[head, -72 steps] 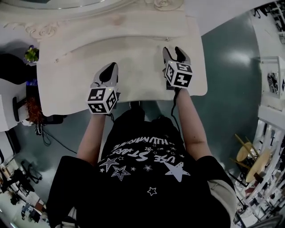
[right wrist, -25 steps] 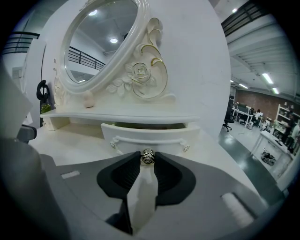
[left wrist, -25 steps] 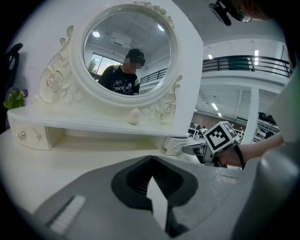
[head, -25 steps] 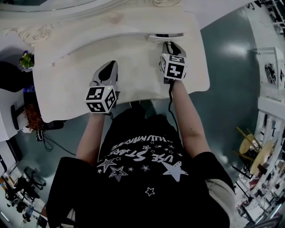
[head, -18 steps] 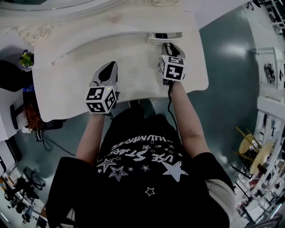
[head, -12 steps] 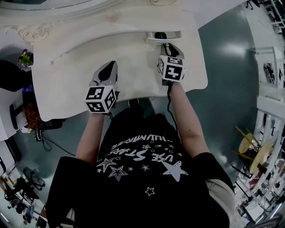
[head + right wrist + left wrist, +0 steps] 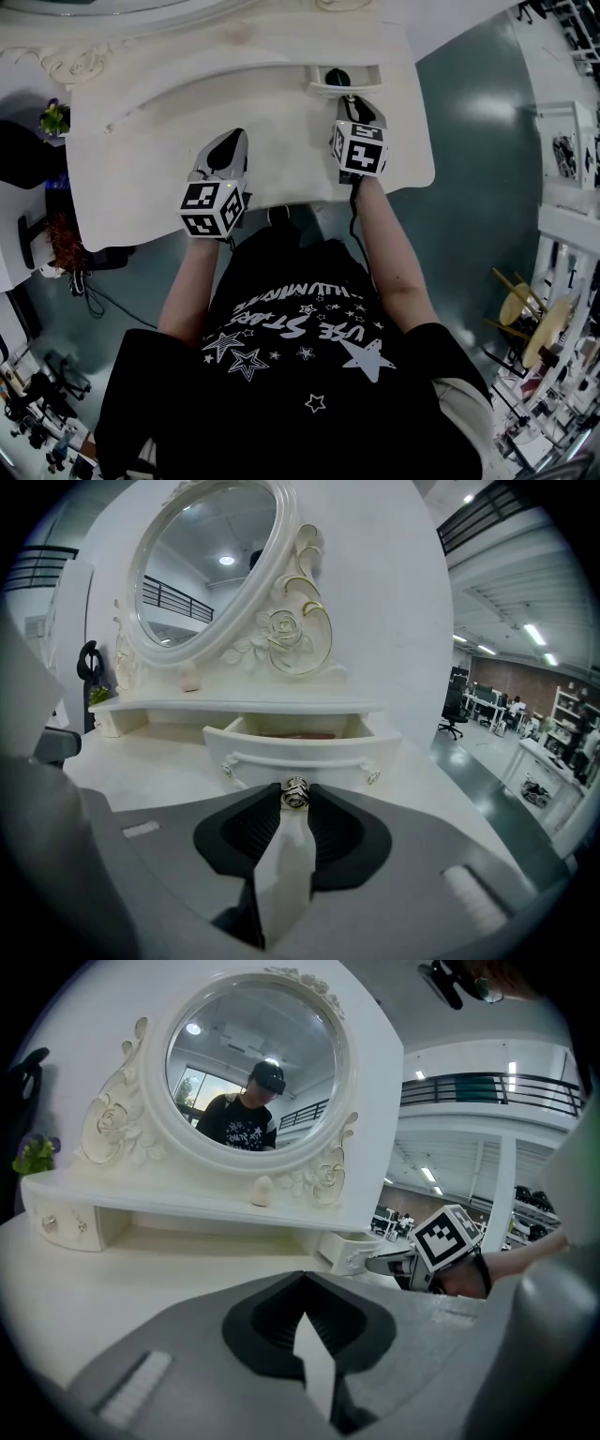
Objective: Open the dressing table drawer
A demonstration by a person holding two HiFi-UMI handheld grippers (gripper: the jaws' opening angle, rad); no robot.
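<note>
A: Drawer [image 7: 300, 747] posn?
B: Partway out of dressing table [image 7: 187, 150], rt side, just below shelf [image 7: 234, 705]; sth reddish inside.
A: Rt gripper [image 7: 295, 799]?
B: Clamped on metal knob [image 7: 295, 790] at centre of drawer front.
A: Left gripper [image 7: 302, 1281]?
B: Jaws together, nothing between. Over tabletop, well apart from drawer, facing round mirror [image 7: 251, 1063].

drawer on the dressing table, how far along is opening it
Done: the drawer is partway out from under the shelf, its inside showing. In hand: the right gripper is shut on the drawer's knob; the left gripper is shut, empty, over the tabletop. Left: perhaps pulling it further, then letting go.
</note>
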